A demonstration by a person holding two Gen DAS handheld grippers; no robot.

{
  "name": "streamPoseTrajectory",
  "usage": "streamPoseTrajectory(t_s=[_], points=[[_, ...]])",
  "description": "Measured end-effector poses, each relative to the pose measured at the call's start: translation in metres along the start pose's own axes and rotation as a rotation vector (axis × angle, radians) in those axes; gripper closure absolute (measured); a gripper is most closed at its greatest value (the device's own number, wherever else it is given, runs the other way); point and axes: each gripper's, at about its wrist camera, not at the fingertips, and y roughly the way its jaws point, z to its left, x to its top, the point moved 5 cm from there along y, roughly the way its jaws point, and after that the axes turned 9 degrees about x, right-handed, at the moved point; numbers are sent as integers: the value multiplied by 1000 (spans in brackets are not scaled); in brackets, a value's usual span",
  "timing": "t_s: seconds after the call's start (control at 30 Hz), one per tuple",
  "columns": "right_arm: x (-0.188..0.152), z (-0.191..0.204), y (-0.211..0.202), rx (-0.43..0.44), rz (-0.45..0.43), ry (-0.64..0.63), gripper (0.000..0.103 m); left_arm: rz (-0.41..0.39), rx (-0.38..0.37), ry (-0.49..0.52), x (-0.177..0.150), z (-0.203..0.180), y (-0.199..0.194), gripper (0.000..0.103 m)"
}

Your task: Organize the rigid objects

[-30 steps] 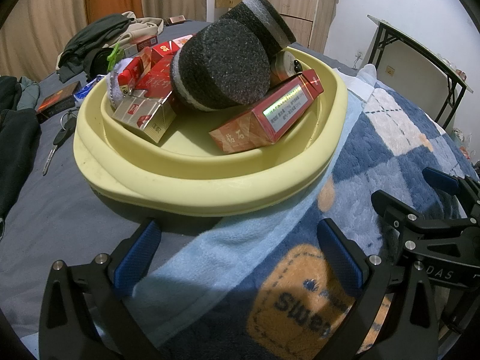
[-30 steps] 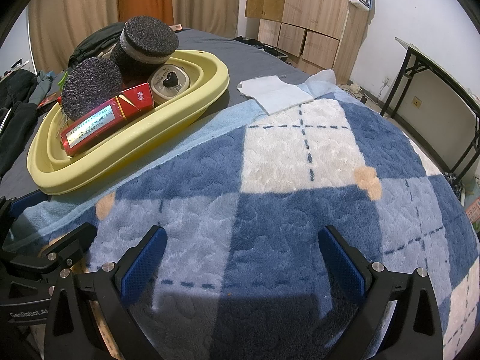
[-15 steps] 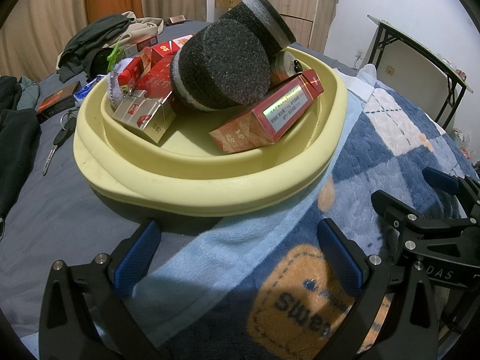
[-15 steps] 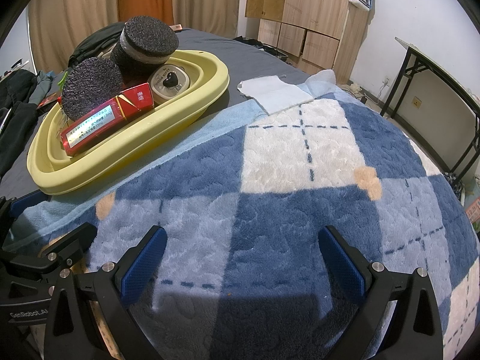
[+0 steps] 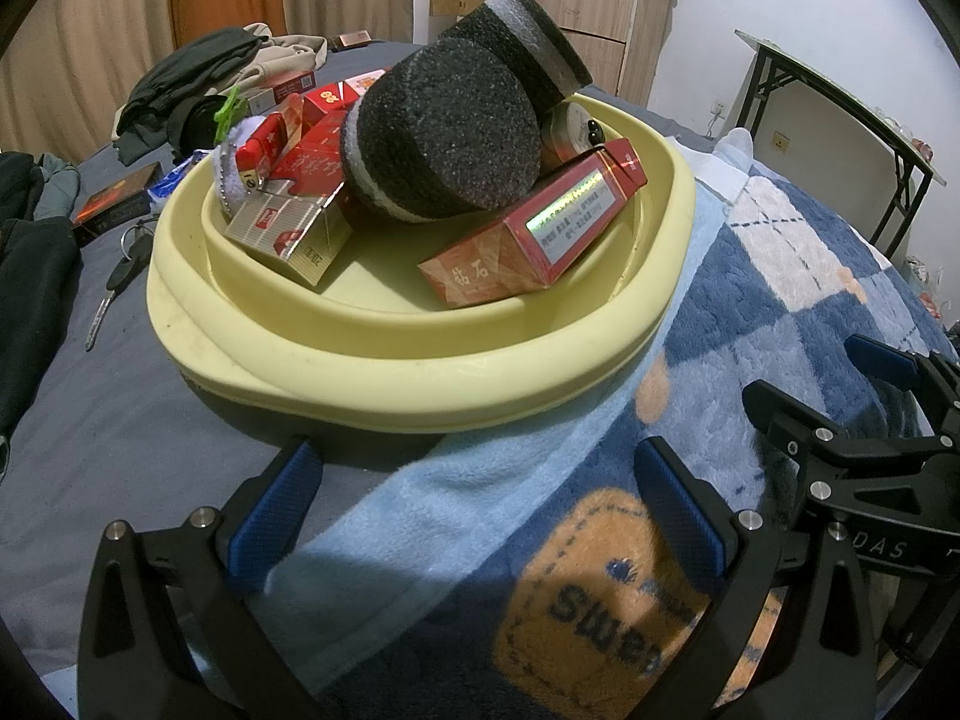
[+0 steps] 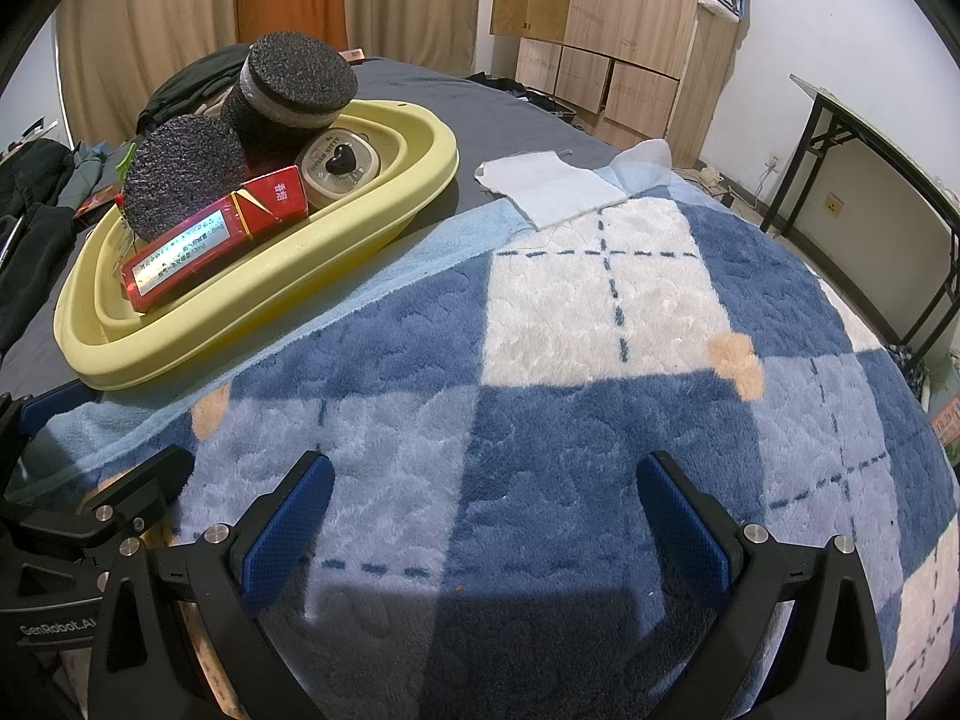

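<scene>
While the yellow basin [image 5: 420, 372] sits piled with red boxes [image 5: 534, 240] and foam discs [image 5: 444, 132], both tongs, left [image 5: 480, 510] and right [image 6: 486, 516], hover spread and empty over the blanket [image 6: 600, 360].

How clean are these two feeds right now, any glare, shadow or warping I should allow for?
Left wrist view: heavy fisheye bending at the edges, a bright reflective strip glaring on the long red box, and the yellow basin throws a dark shadow on the grey sheet. Right wrist view: same barrel warp, a hard-edged shadow across the checked blanket near the jaws, otherwise sharp.
</scene>
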Motion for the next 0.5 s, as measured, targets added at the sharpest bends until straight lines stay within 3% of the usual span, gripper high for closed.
streamPoseTrajectory(t_s=[0.5], points=[[0,0,0,0,0,0,0,0,0,0,0,0,0,0]])
